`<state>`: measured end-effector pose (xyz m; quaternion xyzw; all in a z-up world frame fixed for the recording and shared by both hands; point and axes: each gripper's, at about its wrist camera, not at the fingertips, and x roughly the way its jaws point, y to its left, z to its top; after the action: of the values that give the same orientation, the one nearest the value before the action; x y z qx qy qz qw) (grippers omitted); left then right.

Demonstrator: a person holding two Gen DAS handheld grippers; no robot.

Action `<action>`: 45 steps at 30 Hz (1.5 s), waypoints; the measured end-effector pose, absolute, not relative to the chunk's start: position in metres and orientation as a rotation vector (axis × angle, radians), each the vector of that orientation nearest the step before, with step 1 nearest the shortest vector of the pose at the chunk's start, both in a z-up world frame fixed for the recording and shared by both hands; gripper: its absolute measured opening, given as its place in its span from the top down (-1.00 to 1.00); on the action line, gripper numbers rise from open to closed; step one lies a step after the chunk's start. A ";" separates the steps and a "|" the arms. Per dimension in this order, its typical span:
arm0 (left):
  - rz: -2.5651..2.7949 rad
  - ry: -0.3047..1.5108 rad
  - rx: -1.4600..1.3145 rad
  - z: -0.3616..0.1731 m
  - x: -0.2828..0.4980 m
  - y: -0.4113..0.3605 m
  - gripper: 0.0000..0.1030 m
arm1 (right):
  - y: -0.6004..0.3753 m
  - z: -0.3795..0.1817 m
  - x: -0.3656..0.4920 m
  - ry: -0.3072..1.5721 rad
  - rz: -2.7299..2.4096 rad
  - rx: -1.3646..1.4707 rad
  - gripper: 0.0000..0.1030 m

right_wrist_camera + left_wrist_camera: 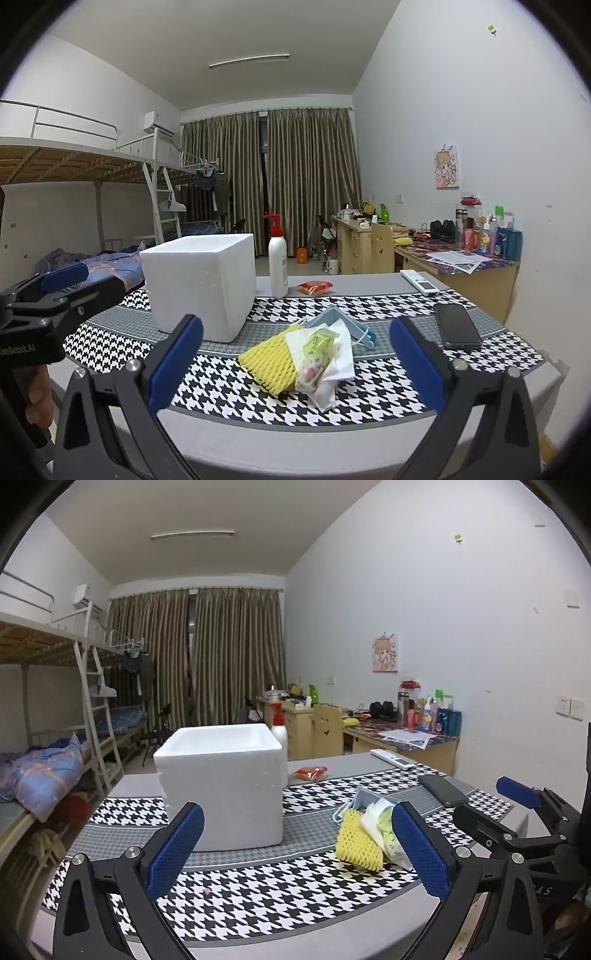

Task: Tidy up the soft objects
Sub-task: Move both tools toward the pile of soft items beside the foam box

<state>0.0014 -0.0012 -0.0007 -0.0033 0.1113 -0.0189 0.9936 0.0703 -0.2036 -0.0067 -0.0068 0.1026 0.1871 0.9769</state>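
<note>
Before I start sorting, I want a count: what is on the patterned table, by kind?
Foam box: 1
Pump bottle: 1
Red packet: 1
Remote: 1
Phone: 1
Yellow foam net: 1
Plastic bag: 1
Face mask: 1
Total: 8

Matt white foam box point(201, 284), yellow foam net sleeve point(271, 363), glossy phone point(457, 326), woven houndstooth tablecloth point(388, 391)

A ceiling tube light point(249, 61) lights the room evenly but rather dimly, casting a cool bluish tint and only soft shadows on the tablecloth point(369, 391). Both fisheye views bend the walls and vignette black at the corners. Far details look soft and slightly grainy.
</note>
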 end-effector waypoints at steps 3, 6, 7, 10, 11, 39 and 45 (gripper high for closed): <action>-0.047 0.217 -0.001 0.000 -0.001 -0.003 -0.98 | -0.207 -0.004 0.070 0.205 0.378 -0.010 -0.99; -0.057 0.212 0.008 0.000 -0.002 -0.006 -0.98 | -0.208 -0.003 0.069 0.203 0.374 -0.012 -0.99; -0.056 0.213 0.008 0.000 -0.001 -0.006 -0.98 | -0.208 -0.003 0.070 0.206 0.373 -0.012 -0.99; -0.059 0.215 0.007 0.000 -0.001 -0.005 -0.98 | -0.209 -0.003 0.070 0.207 0.373 -0.012 -0.99; -0.057 0.214 0.006 0.000 0.000 -0.005 -0.98 | -0.209 -0.003 0.071 0.208 0.371 -0.011 -0.99; -0.023 0.231 -0.031 0.003 0.008 -0.004 -0.98 | -0.217 0.008 0.067 0.159 0.352 0.001 -0.99; -0.027 0.225 -0.015 0.005 0.005 -0.008 -0.98 | -0.218 0.007 0.069 0.162 0.348 0.004 -0.99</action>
<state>0.0050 -0.0083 0.0052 -0.0076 0.1121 -0.0137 0.9936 0.0687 -0.2176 0.0074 0.0020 0.0804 0.1728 0.9817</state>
